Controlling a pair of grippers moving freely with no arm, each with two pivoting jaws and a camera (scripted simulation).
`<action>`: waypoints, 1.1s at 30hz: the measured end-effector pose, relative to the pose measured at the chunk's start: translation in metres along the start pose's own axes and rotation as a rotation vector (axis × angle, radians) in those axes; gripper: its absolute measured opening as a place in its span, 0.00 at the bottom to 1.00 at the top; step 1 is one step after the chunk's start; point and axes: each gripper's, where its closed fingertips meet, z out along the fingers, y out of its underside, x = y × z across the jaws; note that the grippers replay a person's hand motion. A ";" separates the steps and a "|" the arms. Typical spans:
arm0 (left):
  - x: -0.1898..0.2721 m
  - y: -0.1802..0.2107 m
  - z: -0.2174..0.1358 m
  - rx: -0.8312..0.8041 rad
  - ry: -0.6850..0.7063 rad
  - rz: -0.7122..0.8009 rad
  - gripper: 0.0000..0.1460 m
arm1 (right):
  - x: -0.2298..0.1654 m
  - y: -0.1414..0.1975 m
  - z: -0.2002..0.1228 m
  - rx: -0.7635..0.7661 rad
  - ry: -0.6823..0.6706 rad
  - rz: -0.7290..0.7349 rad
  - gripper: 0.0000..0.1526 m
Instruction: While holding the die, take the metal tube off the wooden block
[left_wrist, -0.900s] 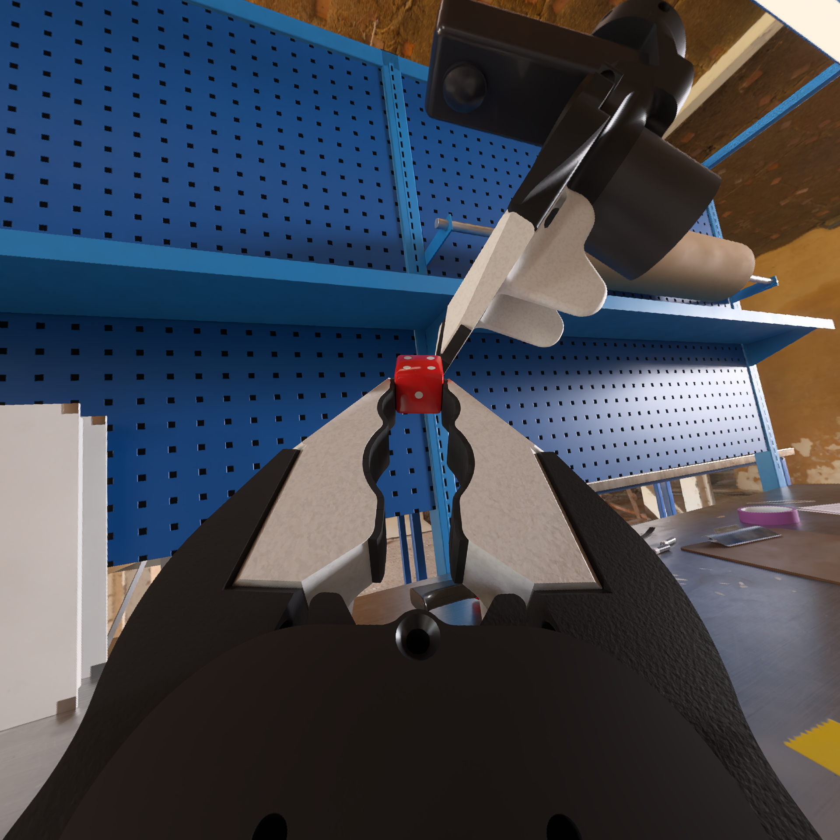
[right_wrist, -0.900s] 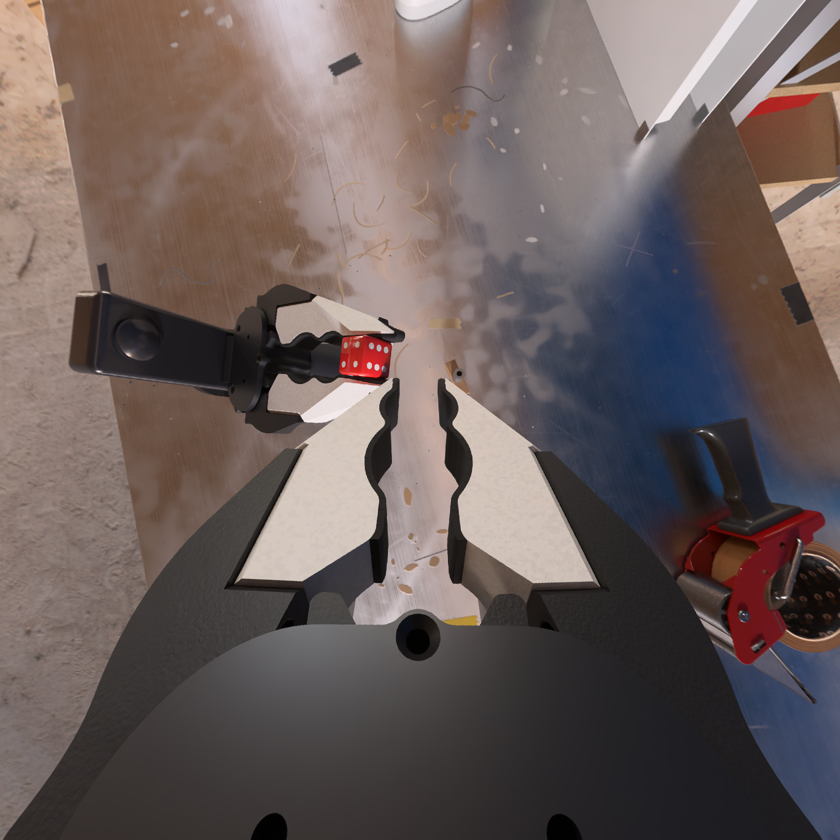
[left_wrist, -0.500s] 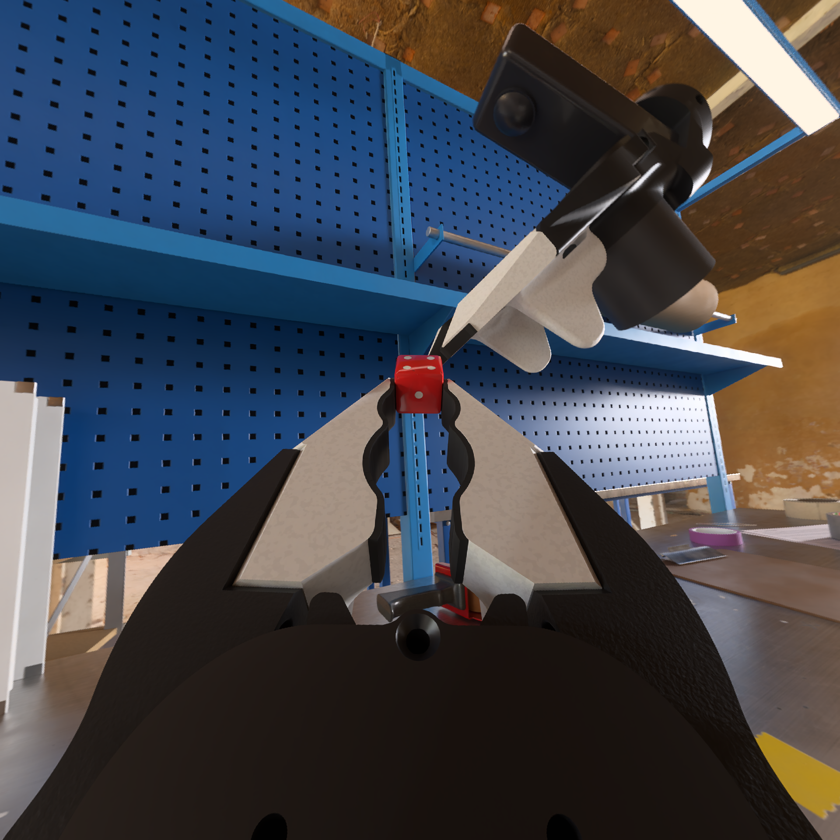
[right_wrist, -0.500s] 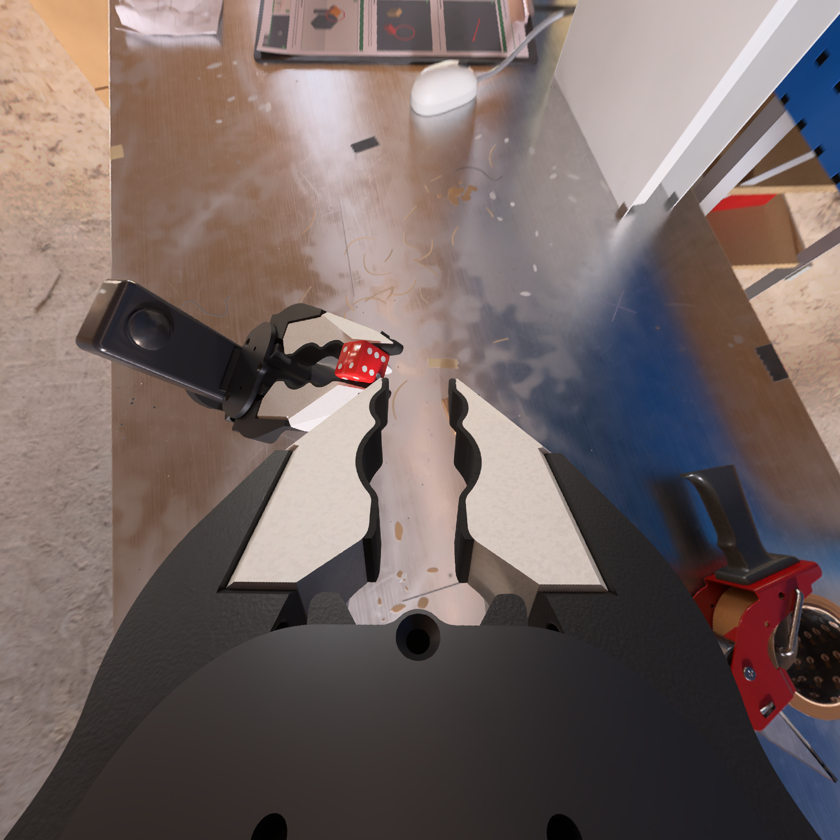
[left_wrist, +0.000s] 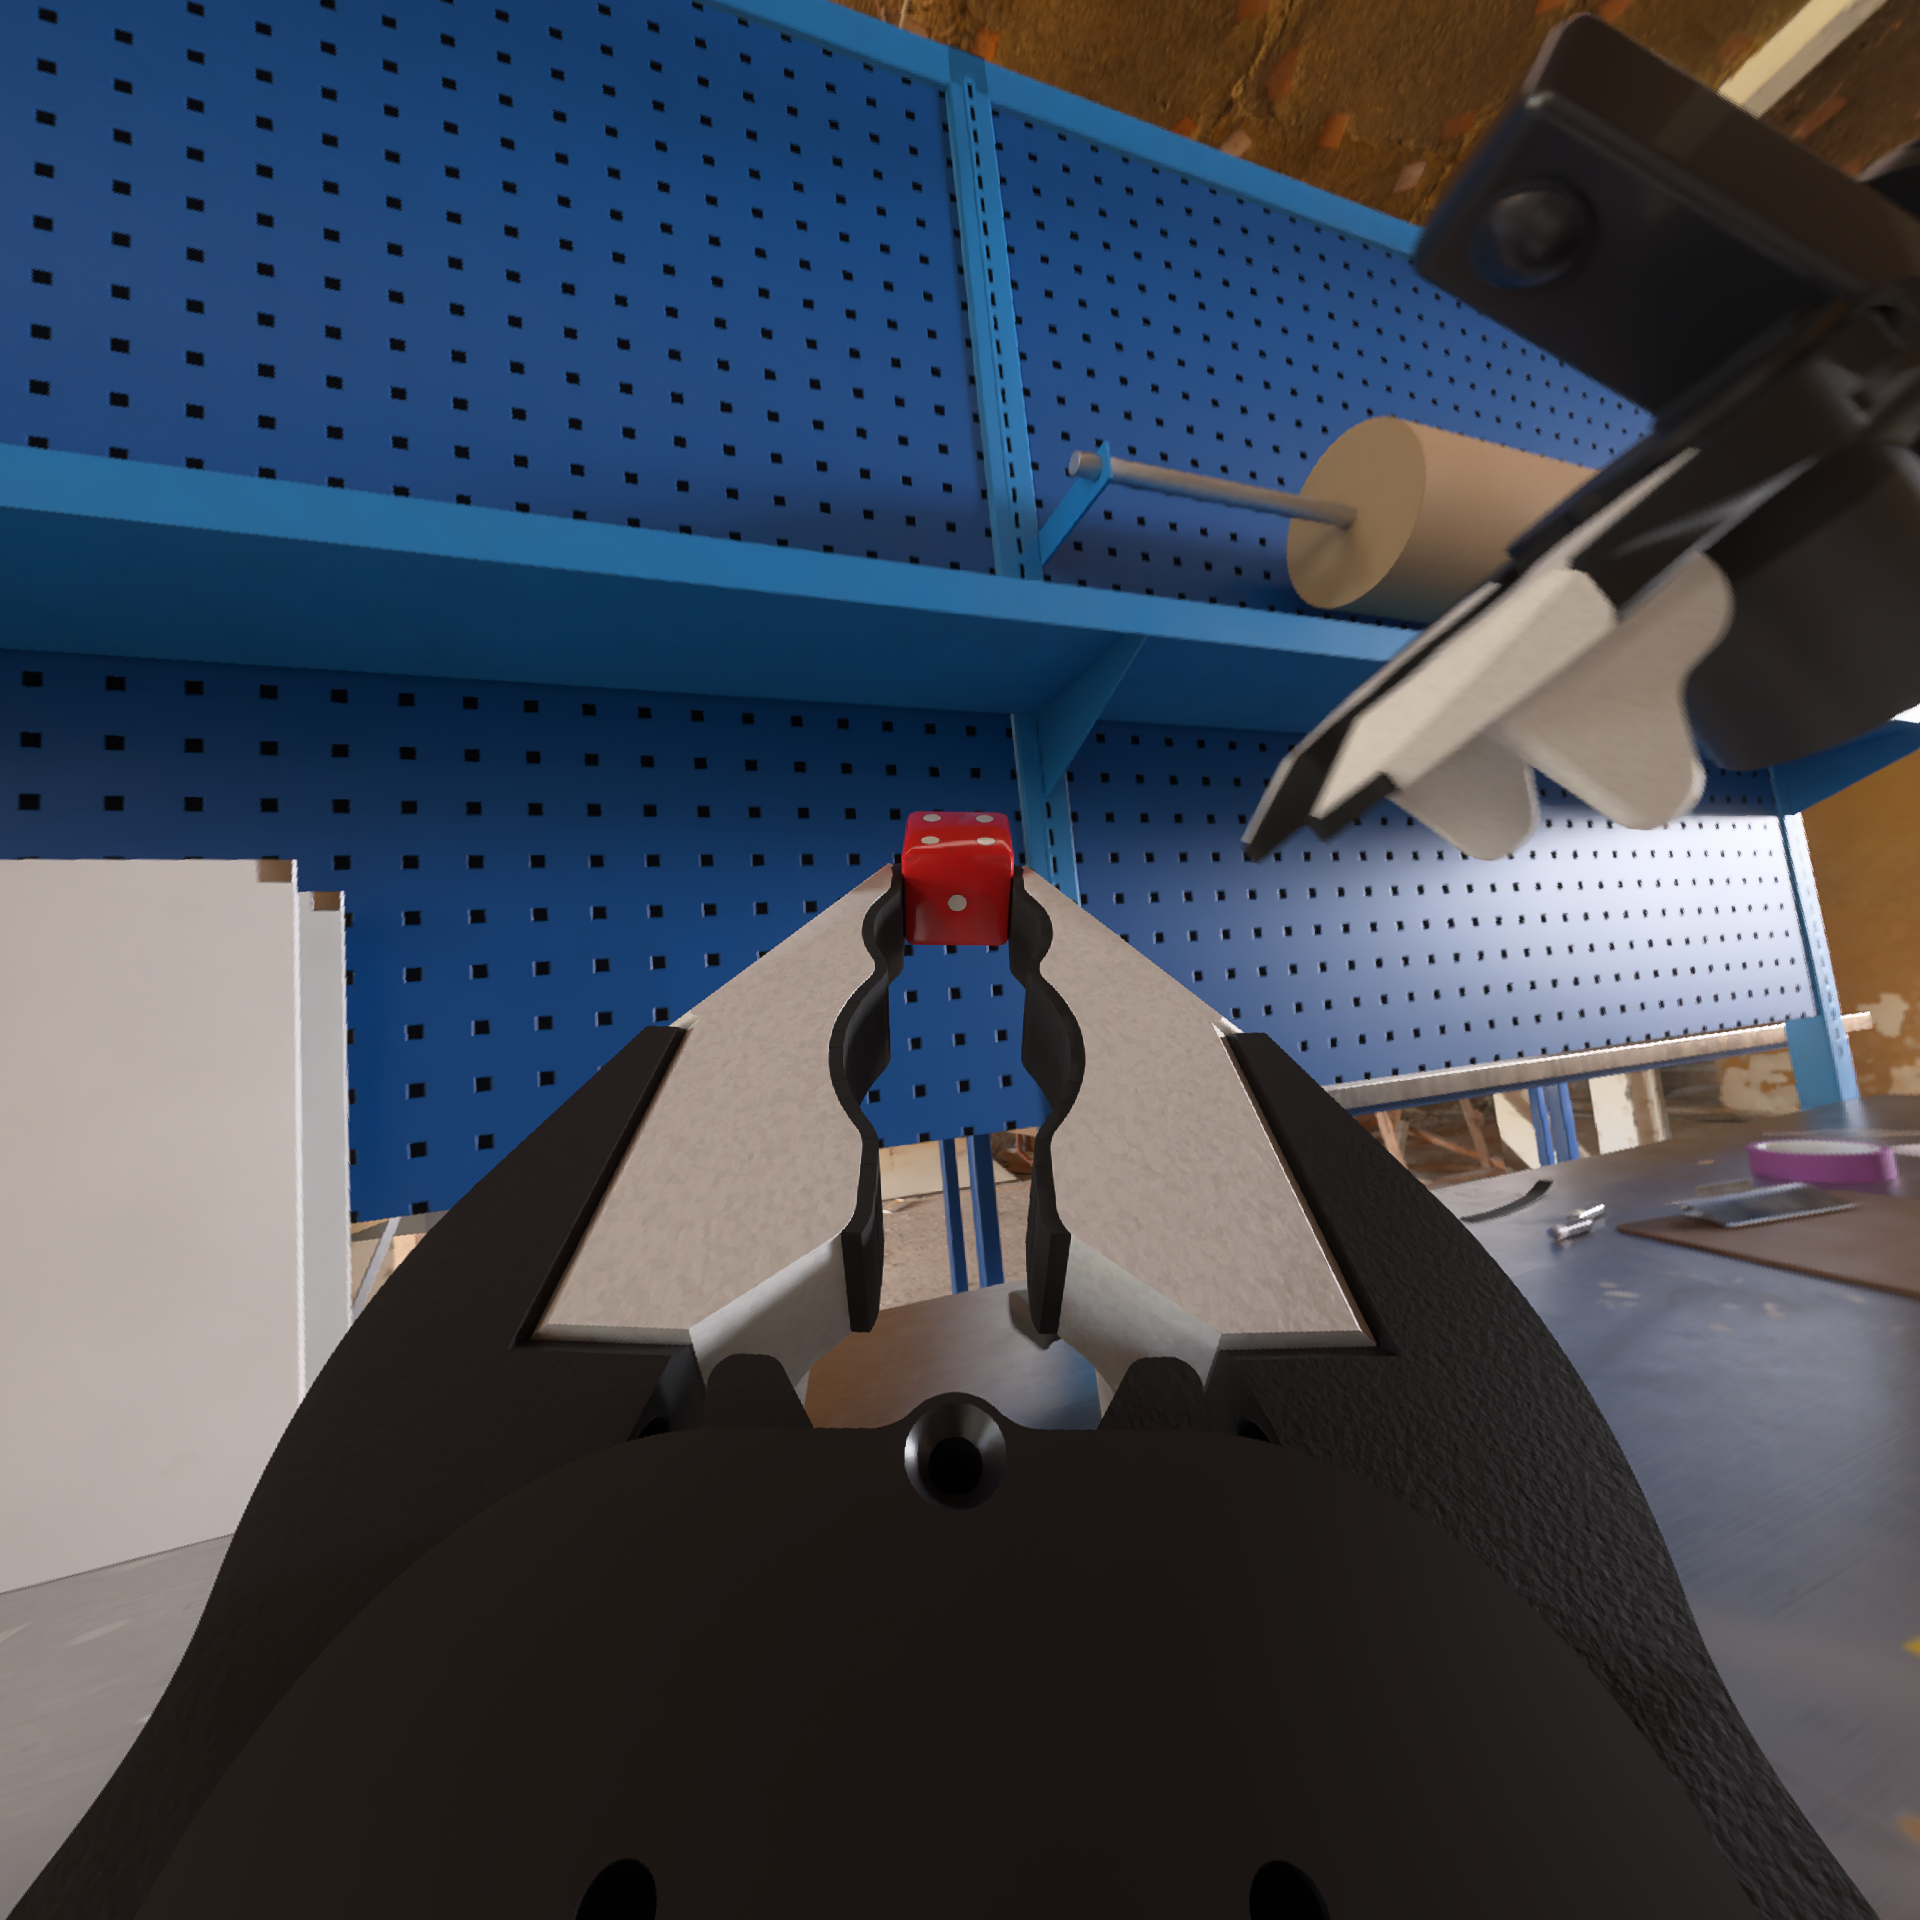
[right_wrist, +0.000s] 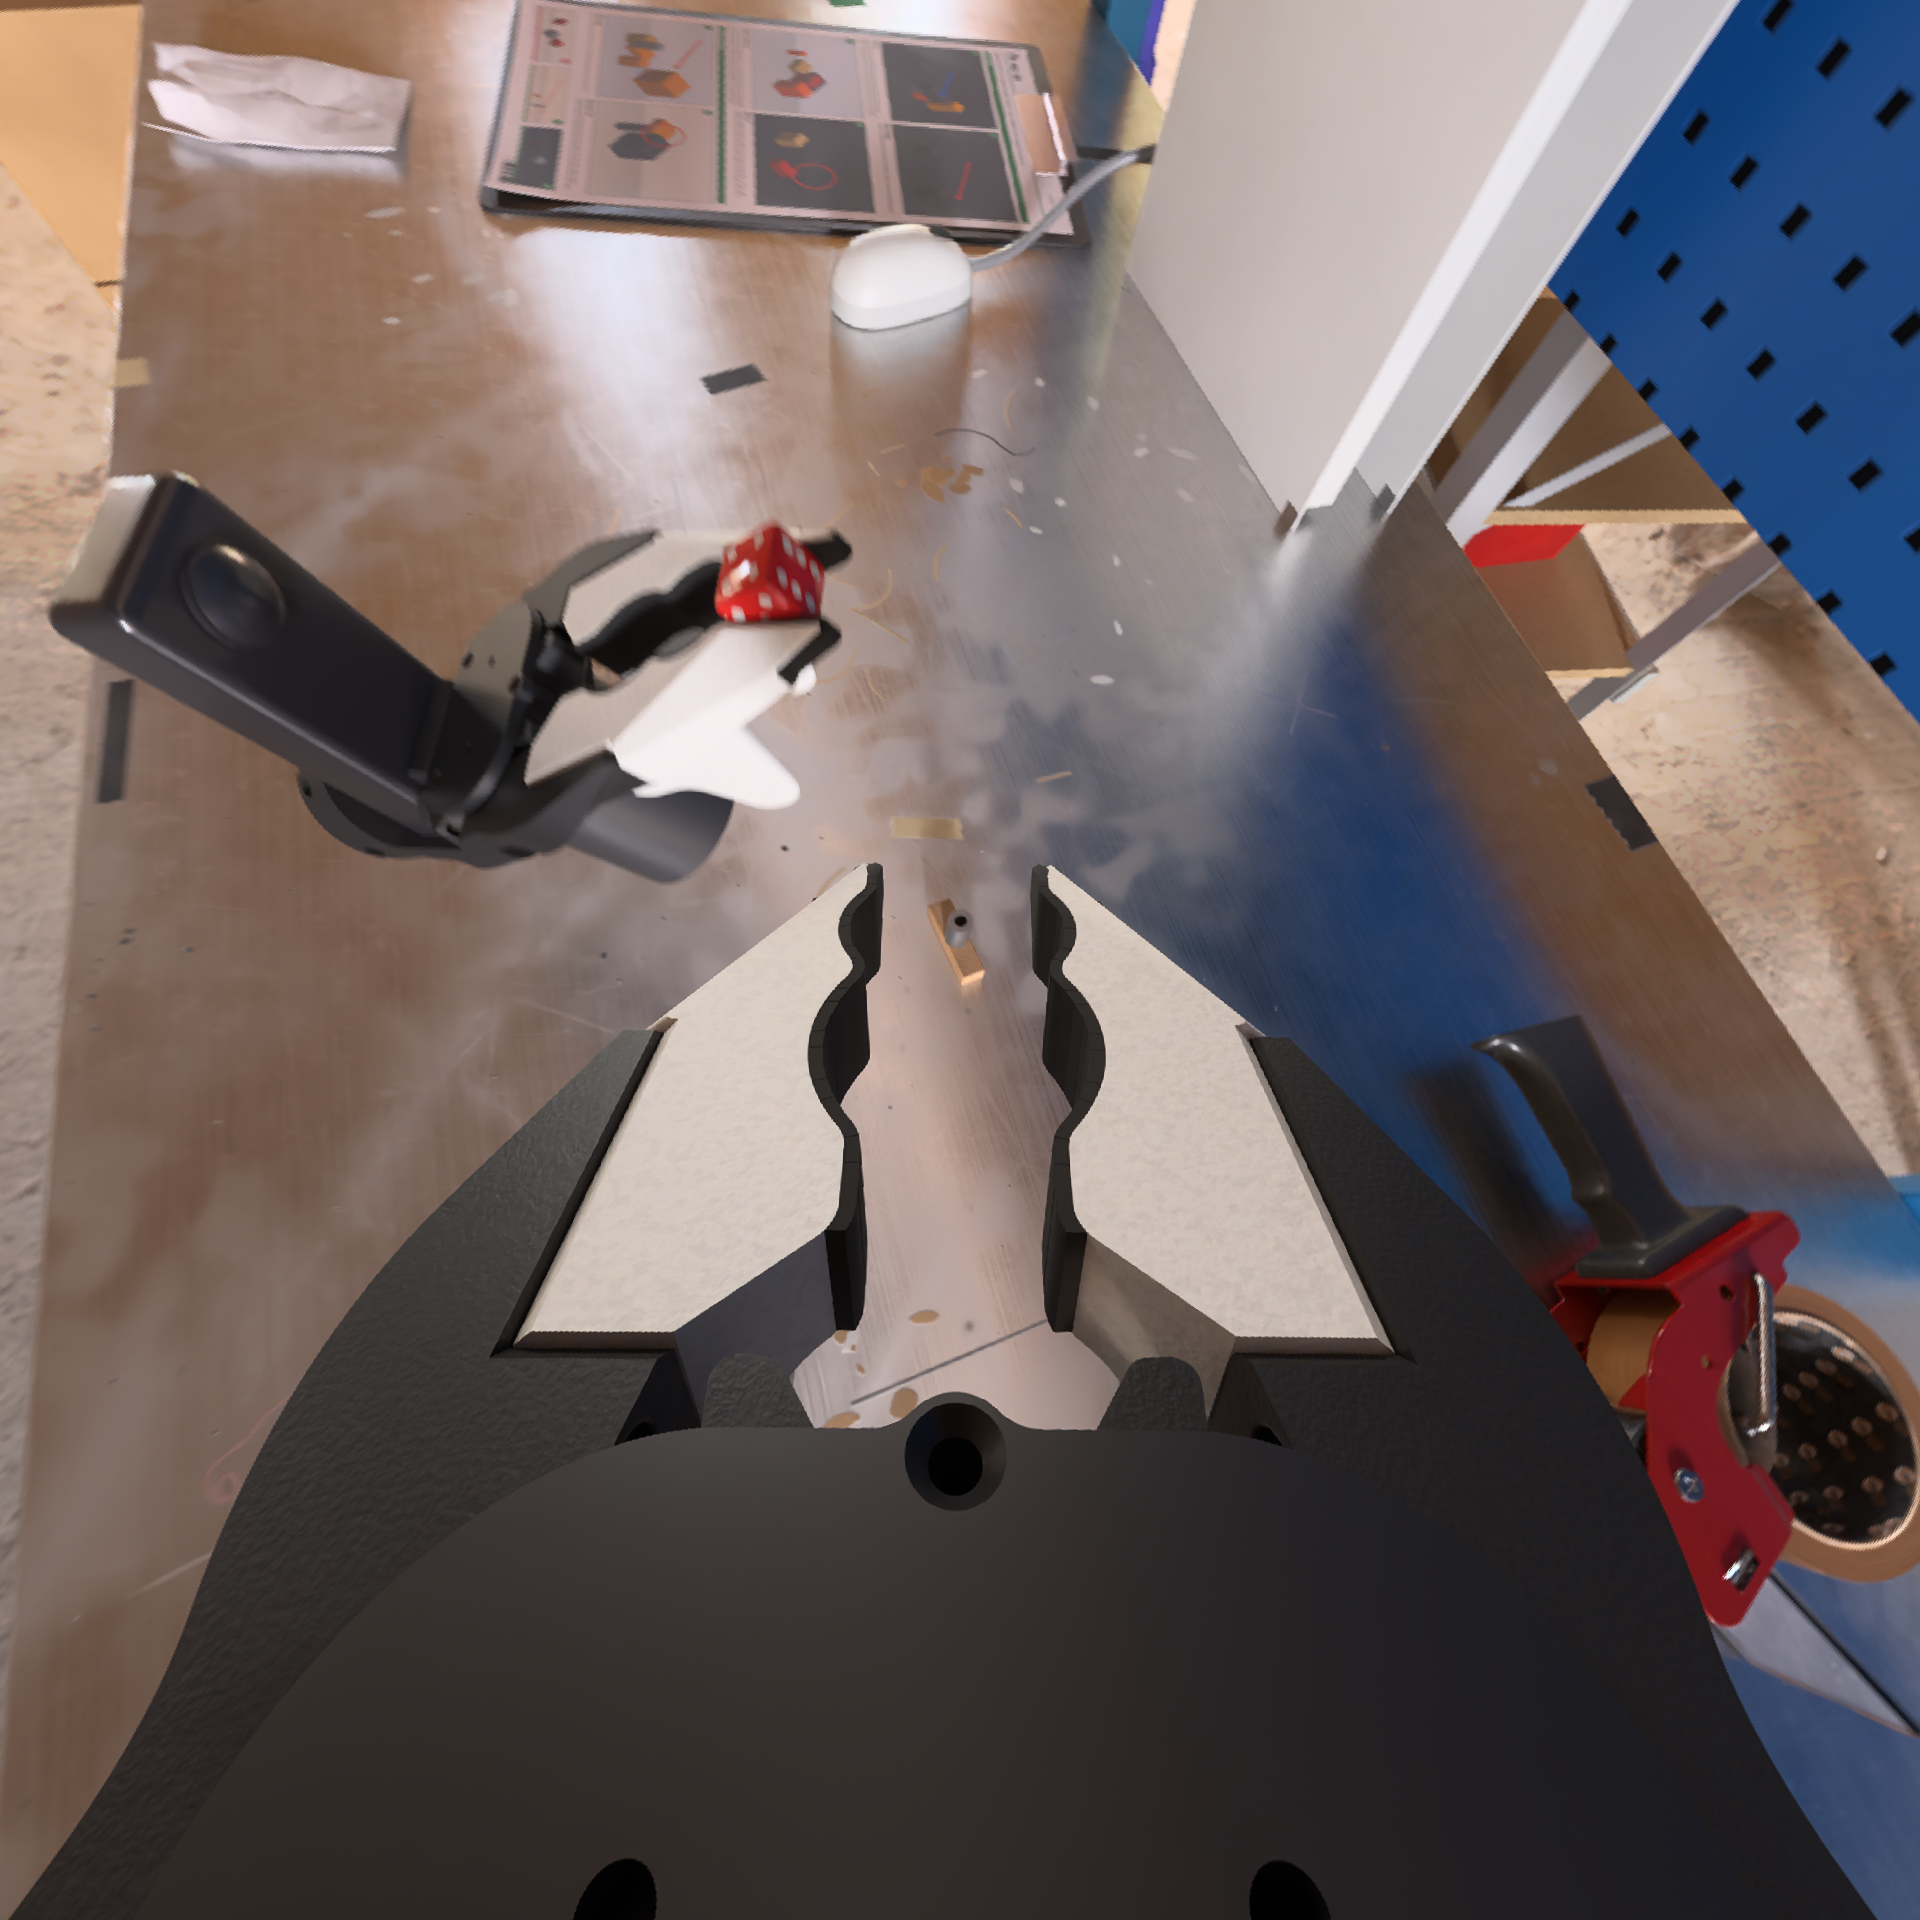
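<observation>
My left gripper (left_wrist: 956, 883) is shut on a red die (left_wrist: 956, 878) with white pips and holds it in the air in front of the blue pegboard. In the right wrist view the left gripper (right_wrist: 826, 597) with the die (right_wrist: 769, 587) hovers over the table, up and to the left. My right gripper (right_wrist: 956, 883) is open and empty, looking down at the table. Far below, between its fingertips, lies a small wooden block (right_wrist: 966, 961) with a short metal tube (right_wrist: 961, 922) on it. The right gripper (left_wrist: 1283, 821) also shows at upper right in the left wrist view.
A red tape dispenser (right_wrist: 1704, 1413) stands at the table's right edge. A white mouse (right_wrist: 899, 275), a clipboard (right_wrist: 779, 114) and crumpled paper (right_wrist: 275, 99) lie at the far end. A white panel (right_wrist: 1351, 208) and the blue pegboard (left_wrist: 520, 260) with a shelf (left_wrist: 623, 582) stand along the right.
My right gripper has opened wider and drawn away from the die, up and to the right in the left view. The block and tube have come into sight between its fingertips. The left keeps the die.
</observation>
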 end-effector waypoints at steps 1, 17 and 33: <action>-0.005 0.005 -0.002 -0.005 0.003 0.007 0.13 | 0.002 0.009 0.003 0.005 0.015 0.007 0.19; -0.032 0.029 -0.027 -0.099 -0.018 0.180 0.13 | -0.010 0.126 0.145 -0.167 -0.177 -0.086 0.17; -0.029 0.037 -0.023 -0.127 0.022 0.130 0.13 | -0.001 0.132 0.200 -0.122 -0.364 -0.314 0.17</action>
